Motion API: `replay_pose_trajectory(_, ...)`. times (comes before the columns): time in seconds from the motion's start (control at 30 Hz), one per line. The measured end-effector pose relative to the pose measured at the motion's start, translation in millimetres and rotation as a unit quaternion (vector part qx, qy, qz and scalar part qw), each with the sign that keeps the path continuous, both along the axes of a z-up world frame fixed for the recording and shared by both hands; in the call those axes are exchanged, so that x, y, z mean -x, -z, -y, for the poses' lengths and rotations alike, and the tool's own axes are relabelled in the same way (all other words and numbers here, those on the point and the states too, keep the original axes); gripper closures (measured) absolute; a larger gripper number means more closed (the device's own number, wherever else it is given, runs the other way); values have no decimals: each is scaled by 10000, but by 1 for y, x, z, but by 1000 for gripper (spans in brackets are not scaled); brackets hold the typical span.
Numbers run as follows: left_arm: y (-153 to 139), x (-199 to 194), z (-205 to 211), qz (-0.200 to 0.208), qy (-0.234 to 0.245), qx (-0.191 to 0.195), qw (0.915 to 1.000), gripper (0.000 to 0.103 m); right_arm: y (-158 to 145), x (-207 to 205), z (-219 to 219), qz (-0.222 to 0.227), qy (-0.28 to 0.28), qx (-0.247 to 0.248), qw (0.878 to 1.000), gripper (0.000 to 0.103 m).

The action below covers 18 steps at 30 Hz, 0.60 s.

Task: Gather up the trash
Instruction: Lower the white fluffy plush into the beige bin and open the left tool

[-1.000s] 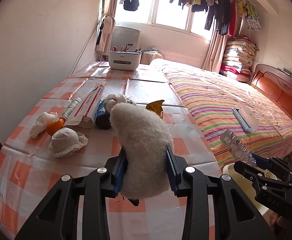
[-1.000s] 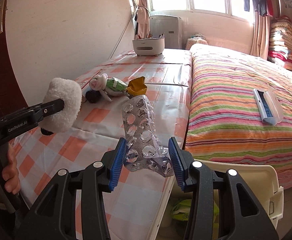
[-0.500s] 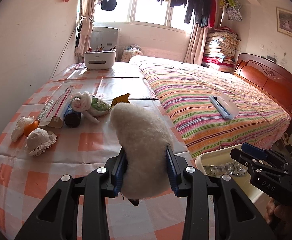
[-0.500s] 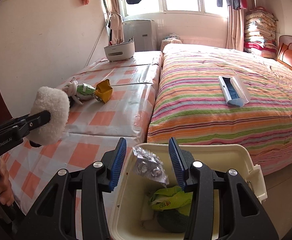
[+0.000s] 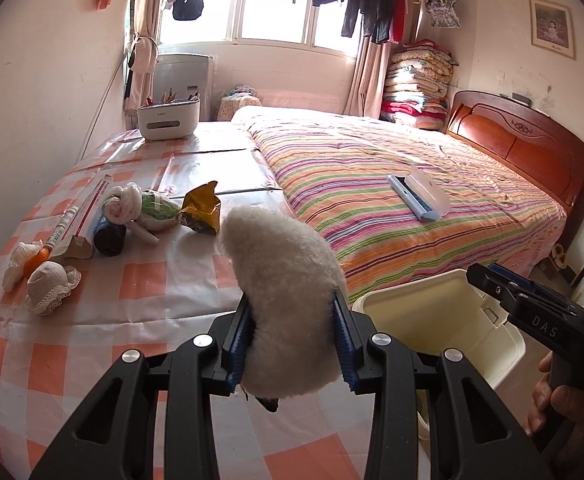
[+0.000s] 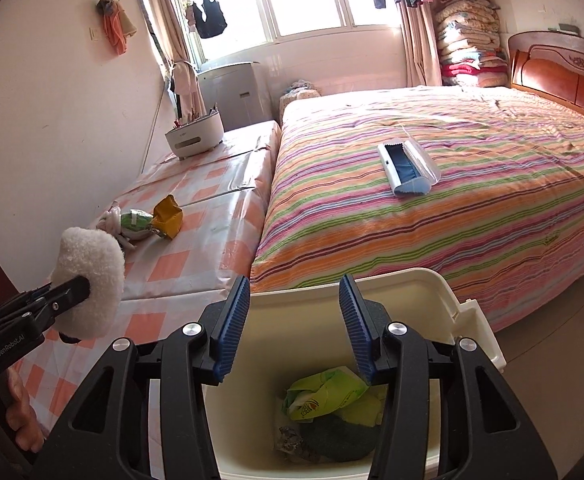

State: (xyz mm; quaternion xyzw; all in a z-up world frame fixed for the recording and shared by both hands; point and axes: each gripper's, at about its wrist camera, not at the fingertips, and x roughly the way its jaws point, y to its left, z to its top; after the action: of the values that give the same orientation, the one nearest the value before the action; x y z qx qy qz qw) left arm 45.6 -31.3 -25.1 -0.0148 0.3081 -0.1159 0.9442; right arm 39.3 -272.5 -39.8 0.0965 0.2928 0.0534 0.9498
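Hovering over the cream trash bin (image 6: 420, 292), our right tongs (image 6: 294, 320) stand released with nothing between the blue pads; the jaws have just been opening. Down in the bin we see a crumpled green-yellow wrapper (image 6: 328, 394), a dark round lump, and the silvery blister pack (image 6: 288, 438) lying at the bottom, left of the lump. Our left tongs (image 5: 292, 338) are clenched on a white fluffy pad (image 5: 280, 280), which sticks up between the pads above the near edge of the bench (image 5: 180, 288) with its orange-and-white checked cover, just left of the bin.

Farther back on the bench lie more bits:
- a yellow foil snack bag (image 5: 202, 212)
- a green-and-white plastic bag bundle (image 5: 140, 210), touching the snack bag
- a dark roll (image 5: 110, 234) beside a long carton (image 5: 86, 220)
- a white lace-edged wad (image 5: 50, 284) near the left edge.

A white box with a blue cloth (image 5: 420, 198) rests on the striped bed (image 5: 412, 240).
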Motion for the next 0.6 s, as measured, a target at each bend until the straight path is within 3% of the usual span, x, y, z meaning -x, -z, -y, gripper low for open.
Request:
replay_pose_trajectory(0.07, 2, -1, 6, -56, 101, 10, 9999, 67, -1, 2, 4, 48, 95, -27, 9999, 45)
replay_pose_trajectory(0.2, 5, -1, 21, -165, 367, 58, 9992, 67, -2, 1, 12, 71, 227, -87, 9997, 40)
replay_pose_trajectory(0.6, 13, 3, 72, -443, 1181, 77, 9920, 67, -9, 14, 48, 374, 838, -480, 9946, 36)
